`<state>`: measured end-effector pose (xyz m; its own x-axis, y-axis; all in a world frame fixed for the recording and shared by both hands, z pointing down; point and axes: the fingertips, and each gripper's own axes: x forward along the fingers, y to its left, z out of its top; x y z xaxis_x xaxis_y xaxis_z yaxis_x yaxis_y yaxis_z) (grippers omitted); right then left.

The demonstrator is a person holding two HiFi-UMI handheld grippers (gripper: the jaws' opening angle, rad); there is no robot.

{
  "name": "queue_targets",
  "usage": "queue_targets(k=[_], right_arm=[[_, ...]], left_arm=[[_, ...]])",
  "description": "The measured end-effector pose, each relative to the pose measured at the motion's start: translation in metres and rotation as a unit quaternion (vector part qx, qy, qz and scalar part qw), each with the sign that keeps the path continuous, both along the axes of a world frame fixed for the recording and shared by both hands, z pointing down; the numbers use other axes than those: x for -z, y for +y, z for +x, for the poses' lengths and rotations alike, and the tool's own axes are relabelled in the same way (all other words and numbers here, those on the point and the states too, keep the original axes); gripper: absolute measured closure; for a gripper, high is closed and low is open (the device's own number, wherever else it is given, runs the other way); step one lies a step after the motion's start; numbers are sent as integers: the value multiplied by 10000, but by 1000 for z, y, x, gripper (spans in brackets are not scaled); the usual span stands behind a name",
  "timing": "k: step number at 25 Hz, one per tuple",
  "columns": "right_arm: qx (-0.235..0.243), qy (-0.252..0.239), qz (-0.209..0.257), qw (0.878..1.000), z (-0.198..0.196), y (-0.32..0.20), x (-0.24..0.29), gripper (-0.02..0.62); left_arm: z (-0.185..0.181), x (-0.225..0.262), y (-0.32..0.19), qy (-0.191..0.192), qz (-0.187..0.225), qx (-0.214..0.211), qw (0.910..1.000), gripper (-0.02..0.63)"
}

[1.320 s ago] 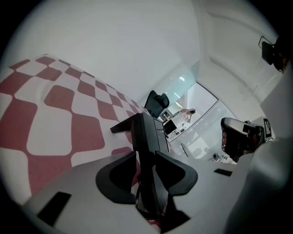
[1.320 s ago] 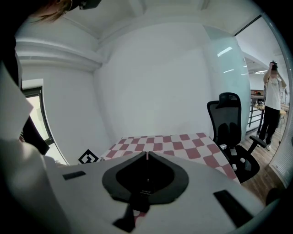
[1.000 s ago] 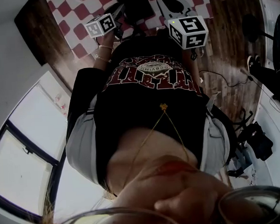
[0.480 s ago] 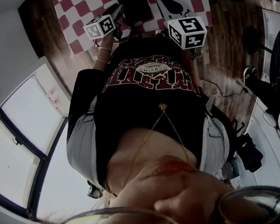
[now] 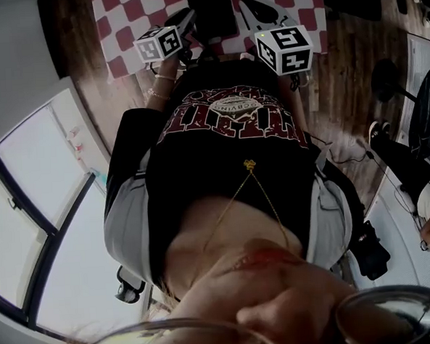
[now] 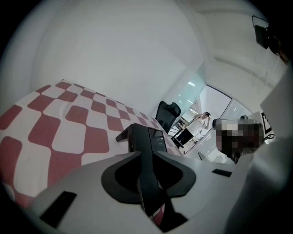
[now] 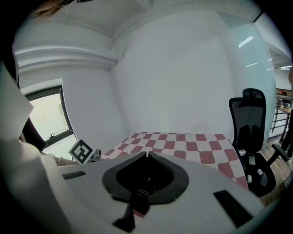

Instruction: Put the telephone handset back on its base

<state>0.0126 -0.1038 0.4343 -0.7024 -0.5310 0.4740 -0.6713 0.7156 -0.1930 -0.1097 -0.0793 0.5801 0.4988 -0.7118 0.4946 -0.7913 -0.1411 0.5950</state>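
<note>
The head view looks back along the person's black shirt to a red-and-white checked table. A black telephone stands on it between the two grippers. My left gripper reaches in from the left. In the left gripper view its white jaws are closing, and the long black handset fills the gap between them. The rest of the telephone stands just beyond. My right gripper hovers to the right of the telephone. Its jaws are shut with nothing in them.
A black office chair stands at the table's right end, on the wooden floor. A window is at the left. Another chair and a distant person lie beyond the table.
The head camera has swung, so the window and floor slide across the picture. Both marker cubes stay at about the same spots by the table's near edge.
</note>
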Motion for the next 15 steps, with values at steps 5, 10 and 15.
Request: queue_targets(k=[5,10,15], right_arm=[[196,11,-24,9998,-8,0,-4,566],[398,26,-37,9992,-13,1,-7,566],[618,36,-73,9981,-20,4,-11,566]], left_arm=[[4,4,3,56,26,76,10000,539],[9,7,7,61,69,138,9999,566],[12,16,10,-38,181,168,9997,588]])
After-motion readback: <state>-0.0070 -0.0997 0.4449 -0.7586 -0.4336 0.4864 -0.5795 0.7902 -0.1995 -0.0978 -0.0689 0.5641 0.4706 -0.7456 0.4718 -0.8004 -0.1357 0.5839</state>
